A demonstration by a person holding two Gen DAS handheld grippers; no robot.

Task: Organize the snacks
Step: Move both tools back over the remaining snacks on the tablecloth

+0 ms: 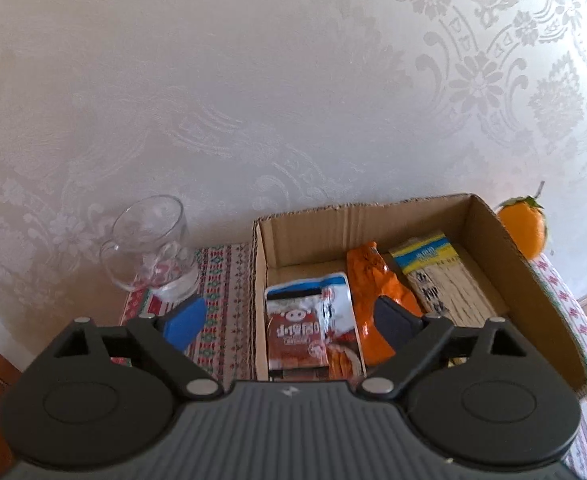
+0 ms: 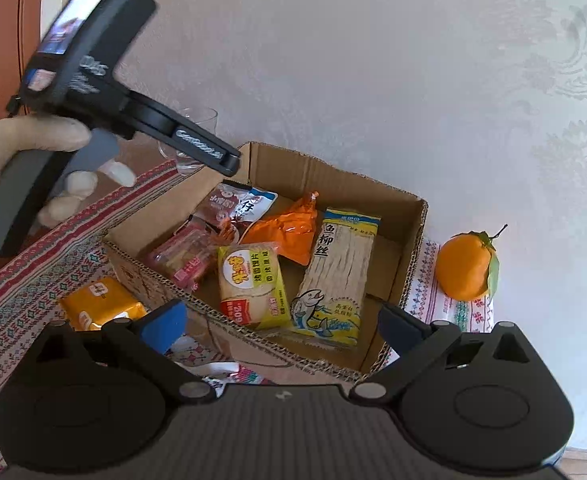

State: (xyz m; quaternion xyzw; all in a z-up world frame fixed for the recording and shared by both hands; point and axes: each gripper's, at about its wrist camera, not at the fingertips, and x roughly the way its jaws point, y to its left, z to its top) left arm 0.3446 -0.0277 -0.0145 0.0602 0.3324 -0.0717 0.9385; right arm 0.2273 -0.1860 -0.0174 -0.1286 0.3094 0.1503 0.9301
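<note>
Right wrist view, we note both grippers, right gripper [image 2: 283,326] and left gripper [image 1: 291,320], spread wide, holding nothing, over brown cardboard box [image 2: 409,236] of snack packets, yellow-orange foil packet [image 2: 99,304] outside on patterned tablecloth [image 2: 21,300].

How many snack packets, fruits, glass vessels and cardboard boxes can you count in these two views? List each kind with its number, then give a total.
Snack packets in the cardboard box: 5 (red pig packet, pink packet, orange packet, yellow rice-cracker packet, fish-strip packet)
Snack packets outside the box: 1 (orange-yellow packet)
Oranges: 1
Glass vessels: 1
Cardboard boxes: 1
Total: 9
</note>
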